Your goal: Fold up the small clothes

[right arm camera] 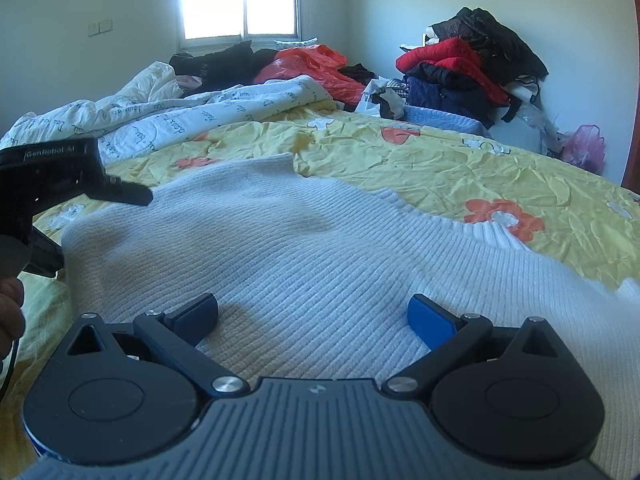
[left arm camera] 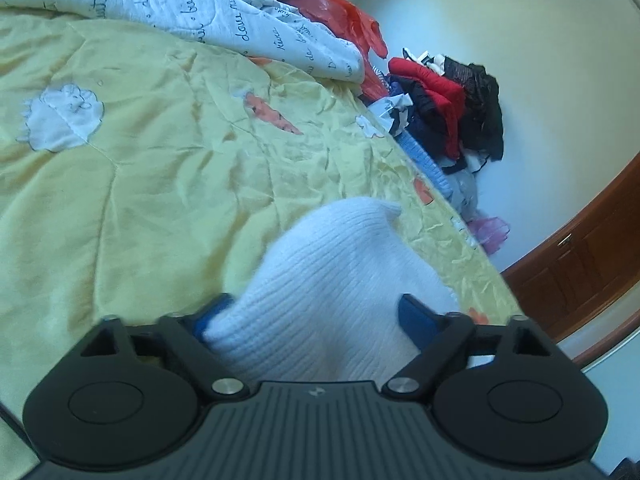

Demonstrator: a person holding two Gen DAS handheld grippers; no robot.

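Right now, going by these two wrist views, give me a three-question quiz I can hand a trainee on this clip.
1. True or false: the right gripper is clamped on the white knit sweater.
2. Multiple choice: what lies between the left gripper fingers? A) a red jacket B) a bunched part of the white knit sweater C) nothing
3. Fill in: the sweater lies on a ______ floral bedspread.

Key
1. False: its fingers stand wide apart over the flat sweater.
2. B. Whether the fingers actually pinch it is not clear.
3. Yellow.
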